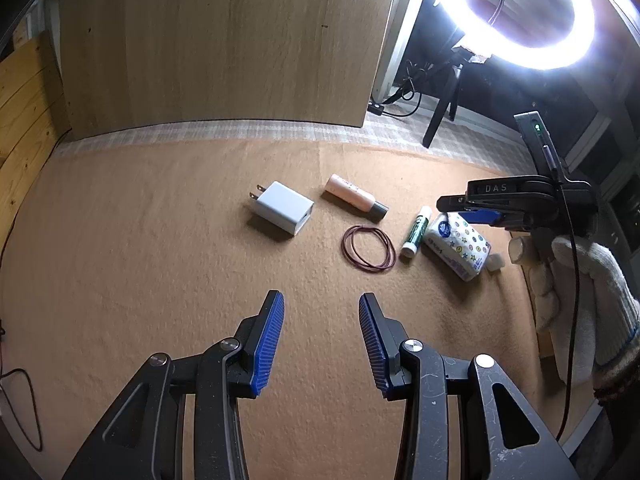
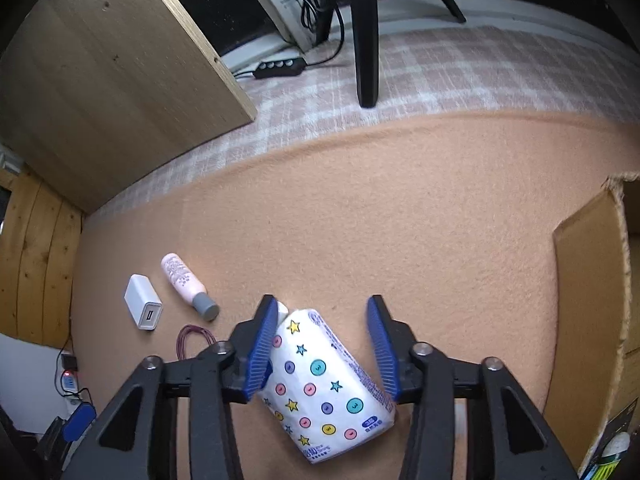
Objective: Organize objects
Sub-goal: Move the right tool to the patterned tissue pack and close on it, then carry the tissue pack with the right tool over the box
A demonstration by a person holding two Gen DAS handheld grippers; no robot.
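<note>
From your left wrist camera, the tissue pack [image 1: 458, 246] lies far off to the right on the tan felt mat [image 1: 160, 240], directly under your right gripper [image 1: 478, 214], which hangs over its upper end. Your left gripper [image 1: 321, 312] is well apart from it, jaws spread wide, holding nothing and touching nothing. Between the two lie a white USB charger [image 1: 282, 213], a pink bottle [image 1: 355, 195], a loop of rubber bands [image 1: 369, 247] and a glue stick [image 1: 416, 231] just beside the pack. So the right hand is plainly the nearer one.

From your right wrist camera, the tissue pack [image 2: 326, 380] sits between the spread fingers of your right gripper [image 2: 323, 312], its long axis slanting from upper left to lower right, not square to the jaws. The left pad [image 2: 262, 354] looks to be touching or nearly touching the pack's side; the right pad [image 2: 382, 354] stands apart near its upper half and closes in toward the lower corner. Nothing is gripped yet. A cardboard box [image 2: 588, 320] stands at the right edge, likely the destination. You'd probably want to twist the wrist to match the slant before closing.
</note>
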